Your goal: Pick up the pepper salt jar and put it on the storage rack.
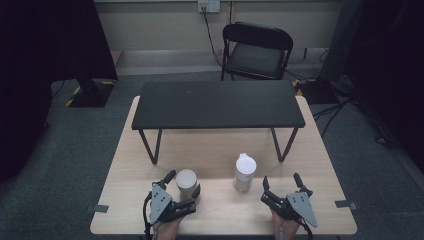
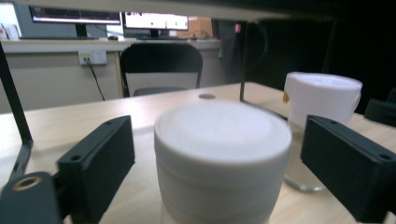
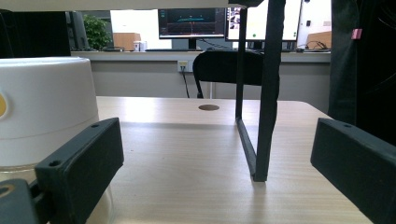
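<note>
Two grippers (image 1: pixel 186 186) (image 1: pixel 281 184), one cup (image 1: pixel 186 182), one bottle (image 1: pixel 244 171)

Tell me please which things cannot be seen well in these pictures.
- Base of the white jar: left gripper view, cut off by the bottom edge, and blurred.
- The jug: right gripper view, left part cut off by the edge, bottom hidden by a jaw.
- What either container holds: lids closed.
- Left gripper contact with the jar: high view, too small.
</note>
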The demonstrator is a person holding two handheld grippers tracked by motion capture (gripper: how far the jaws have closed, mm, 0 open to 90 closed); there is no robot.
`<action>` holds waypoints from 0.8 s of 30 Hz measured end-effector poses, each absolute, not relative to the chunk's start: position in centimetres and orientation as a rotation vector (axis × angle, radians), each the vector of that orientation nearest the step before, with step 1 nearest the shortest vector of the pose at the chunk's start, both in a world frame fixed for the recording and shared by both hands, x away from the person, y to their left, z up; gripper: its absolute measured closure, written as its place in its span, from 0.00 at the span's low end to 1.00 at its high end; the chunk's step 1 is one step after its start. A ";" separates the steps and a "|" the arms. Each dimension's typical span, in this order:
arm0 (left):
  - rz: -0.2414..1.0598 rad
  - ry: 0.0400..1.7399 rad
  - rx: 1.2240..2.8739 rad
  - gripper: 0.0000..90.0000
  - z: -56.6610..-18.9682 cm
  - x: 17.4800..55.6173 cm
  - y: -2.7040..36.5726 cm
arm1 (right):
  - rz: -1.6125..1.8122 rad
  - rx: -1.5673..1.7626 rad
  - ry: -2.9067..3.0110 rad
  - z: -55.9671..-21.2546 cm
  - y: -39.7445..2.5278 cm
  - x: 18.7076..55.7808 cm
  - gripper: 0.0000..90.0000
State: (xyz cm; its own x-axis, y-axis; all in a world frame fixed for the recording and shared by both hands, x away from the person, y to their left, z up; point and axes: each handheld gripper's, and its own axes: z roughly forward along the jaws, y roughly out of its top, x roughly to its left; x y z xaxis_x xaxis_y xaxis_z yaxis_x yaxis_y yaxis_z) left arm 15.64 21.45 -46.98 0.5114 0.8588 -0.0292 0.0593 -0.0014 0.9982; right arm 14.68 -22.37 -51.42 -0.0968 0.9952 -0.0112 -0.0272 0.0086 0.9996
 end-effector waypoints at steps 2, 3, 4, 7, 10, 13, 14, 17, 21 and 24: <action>0.729 0.874 1.455 0.16 -47.0 15.9 21.5 | 1.285 1.134 1.265 -51.4 -22.4 14.7 0.01; 0.711 0.886 1.460 0.16 -46.9 16.0 21.6 | 1.285 1.134 1.265 -51.4 -22.4 14.7 0.02; 0.724 0.888 1.464 0.17 -47.0 15.9 21.4 | 1.285 1.134 1.265 -51.4 -22.4 14.7 0.02; 0.720 0.891 1.454 0.23 -47.5 15.9 21.5 | 1.285 1.134 1.265 -51.4 -22.4 14.7 0.02; 0.722 0.886 1.463 0.29 -47.6 15.8 21.6 | 1.285 1.134 1.265 -51.4 -22.4 14.7 0.01; 0.724 0.880 1.460 0.33 -47.7 15.9 21.6 | 1.285 1.134 1.265 -51.4 -22.4 14.7 0.02; 0.720 0.879 1.466 0.35 -47.7 15.9 21.7 | 1.285 1.134 1.265 -51.4 -22.4 14.7 0.01; 0.722 0.874 1.471 0.37 -47.7 16.1 21.7 | 1.285 1.134 1.265 -51.4 -22.4 14.7 0.02; 0.735 0.873 1.472 0.38 -47.7 16.0 21.5 | 1.285 1.134 1.265 -51.4 -22.4 14.7 0.01; 0.742 0.876 1.468 0.38 -47.8 15.9 21.3 | 1.285 1.134 1.265 -51.4 -22.4 14.7 0.02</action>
